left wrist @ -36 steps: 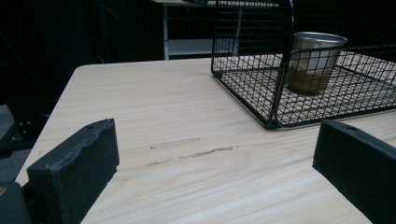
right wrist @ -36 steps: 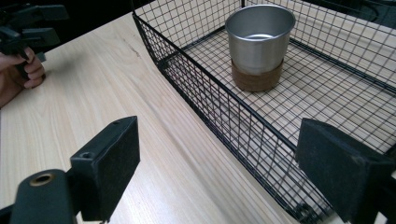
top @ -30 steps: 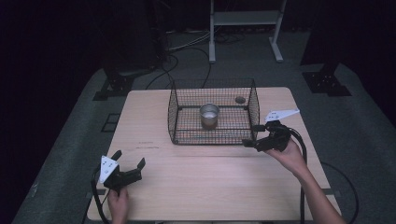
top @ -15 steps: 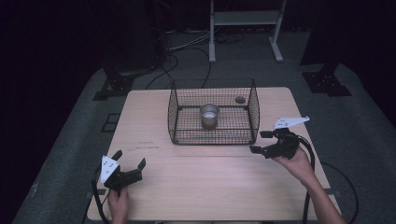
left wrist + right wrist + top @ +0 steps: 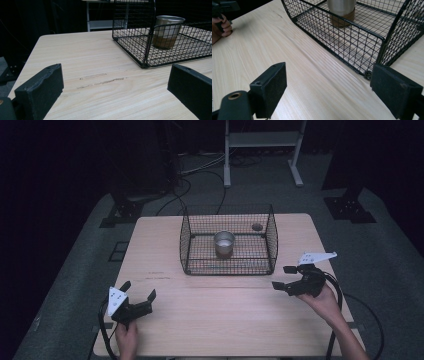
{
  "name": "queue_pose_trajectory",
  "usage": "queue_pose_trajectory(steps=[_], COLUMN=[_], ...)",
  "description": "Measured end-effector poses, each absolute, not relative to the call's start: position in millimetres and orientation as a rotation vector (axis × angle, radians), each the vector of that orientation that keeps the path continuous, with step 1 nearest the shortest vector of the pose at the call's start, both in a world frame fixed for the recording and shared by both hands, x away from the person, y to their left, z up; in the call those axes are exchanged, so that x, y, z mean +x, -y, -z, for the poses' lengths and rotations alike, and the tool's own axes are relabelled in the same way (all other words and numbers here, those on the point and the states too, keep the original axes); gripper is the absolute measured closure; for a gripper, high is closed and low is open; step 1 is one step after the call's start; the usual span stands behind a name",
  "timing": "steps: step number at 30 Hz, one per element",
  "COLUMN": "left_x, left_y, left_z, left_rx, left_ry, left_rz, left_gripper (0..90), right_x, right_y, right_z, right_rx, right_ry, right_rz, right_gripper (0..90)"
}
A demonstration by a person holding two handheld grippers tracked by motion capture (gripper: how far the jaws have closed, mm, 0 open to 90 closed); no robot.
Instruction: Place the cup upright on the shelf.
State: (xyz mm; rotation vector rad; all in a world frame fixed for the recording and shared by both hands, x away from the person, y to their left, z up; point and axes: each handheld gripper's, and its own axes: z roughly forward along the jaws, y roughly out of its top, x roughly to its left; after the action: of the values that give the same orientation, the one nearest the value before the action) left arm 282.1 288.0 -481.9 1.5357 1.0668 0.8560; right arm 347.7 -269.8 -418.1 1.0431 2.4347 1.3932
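Resting low at the near left corner of the table [image 5: 220, 315], the left tongs [image 5: 136, 296] stand released, holding nothing, well apart from the wire basket [image 5: 186, 240] and on its near-left side. Nearer the basket, off its near right corner, the right tongs [image 5: 284, 277] are held just above the wood, also spread wide and empty; in the right gripper view that corner of the basket [image 5: 382, 47] rises close ahead between the jaws. Inside the basket, about at its middle, a metal cup [image 5: 224, 243] stands upright on the mesh floor, its long axis vertical. From the right tongs the cup [image 5: 342, 11] lies forward and over the near wall; the right hand [image 5: 325, 301] is clearly the nearer one. Beyond the cup, by the basket's far right corner, a small round thing [image 5: 257, 226] sits, too small to identify.
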Motion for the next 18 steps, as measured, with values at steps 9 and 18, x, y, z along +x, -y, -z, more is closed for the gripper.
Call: queue_pose_trajectory(steps=[9, 18], left_x=[282.1, 282.0], left_y=[-287.7, -287.6], left_z=[481.8, 481.8], left_rx=[1.539, 1.541], left_ry=[-1.067, -1.063], left_rz=[-0.857, -0.855], left_gripper=[0.0, 0.0], right_x=[341.8, 335.3], right_y=[274.7, 277.5], right_z=[420.7, 426.8], right_rx=[1.056, 1.057], right_ry=[-2.439, -2.432], right_rz=[-1.385, -1.375], right_gripper=[13.0, 13.6])
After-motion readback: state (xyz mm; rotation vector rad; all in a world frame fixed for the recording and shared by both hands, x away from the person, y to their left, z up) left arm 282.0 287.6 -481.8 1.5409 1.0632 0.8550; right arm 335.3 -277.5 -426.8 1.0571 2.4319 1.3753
